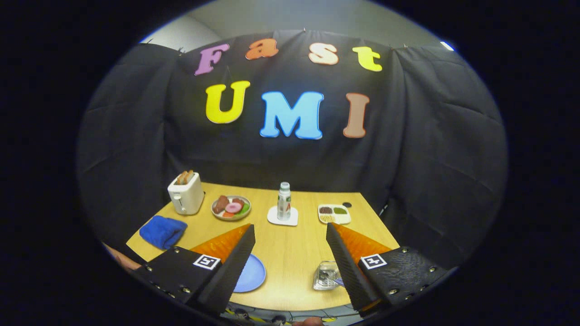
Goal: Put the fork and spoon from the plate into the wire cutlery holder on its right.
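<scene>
Plate [251, 274], blue, looks bare on the desk [290, 253] by my left finger. My hand-held gripper [290, 253] gapes wide, holding nothing. Wire cutlery holder [326, 274] sits rightward with bluish handles seemingly inside; cutlery looks light, stiff, slippery, best gripped mid-handle.

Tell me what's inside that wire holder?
The wire cutlery holder shows something purple poking out; the rest hides behind one finger of the open tongs, so I can't tell which utensil.
</scene>
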`<action>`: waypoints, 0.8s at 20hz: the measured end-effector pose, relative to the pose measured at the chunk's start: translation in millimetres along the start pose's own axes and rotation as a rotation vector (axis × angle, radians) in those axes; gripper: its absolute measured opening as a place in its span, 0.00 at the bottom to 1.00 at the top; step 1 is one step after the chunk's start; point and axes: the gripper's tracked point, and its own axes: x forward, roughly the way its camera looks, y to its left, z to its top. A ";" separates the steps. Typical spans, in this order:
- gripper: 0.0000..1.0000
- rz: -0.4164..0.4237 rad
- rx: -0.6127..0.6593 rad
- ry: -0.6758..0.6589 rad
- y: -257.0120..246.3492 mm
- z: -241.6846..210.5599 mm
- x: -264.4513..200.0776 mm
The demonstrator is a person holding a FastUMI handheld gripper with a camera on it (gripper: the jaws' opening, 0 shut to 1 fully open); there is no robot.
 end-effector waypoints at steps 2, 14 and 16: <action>0.97 0.003 -0.008 -0.089 8.7 17.1 -5.5; 0.97 0.104 0.129 -0.274 70.5 8.3 8.4; 0.97 0.098 0.097 -0.272 70.6 13.9 7.5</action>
